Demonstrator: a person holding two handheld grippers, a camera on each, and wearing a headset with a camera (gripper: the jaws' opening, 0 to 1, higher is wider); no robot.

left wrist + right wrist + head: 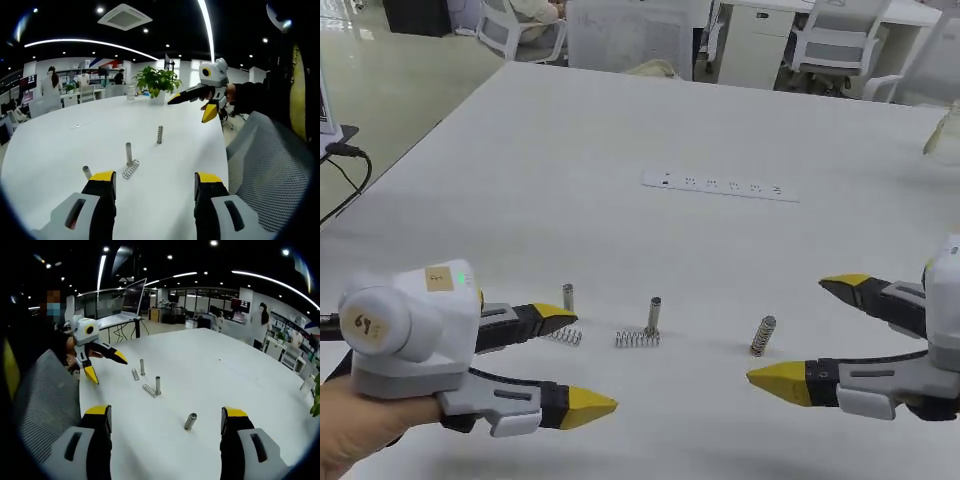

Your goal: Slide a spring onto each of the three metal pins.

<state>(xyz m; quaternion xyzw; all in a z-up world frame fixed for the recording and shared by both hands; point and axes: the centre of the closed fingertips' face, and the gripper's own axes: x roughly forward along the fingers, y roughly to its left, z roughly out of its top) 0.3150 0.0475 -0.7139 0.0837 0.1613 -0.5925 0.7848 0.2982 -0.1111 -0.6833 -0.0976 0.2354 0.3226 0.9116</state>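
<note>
Springs (637, 339), pins (654, 315), left claw (595, 362) sticker (438, 278) illegible

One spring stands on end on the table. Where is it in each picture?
Head view: the standing spring is right of centre, in the lower half.
Left gripper view: mid-picture, farthest along the row.
Right gripper view: low centre, nearest the camera.
Shared landmark: the middle pin with a loose spring at its foot.
</note>
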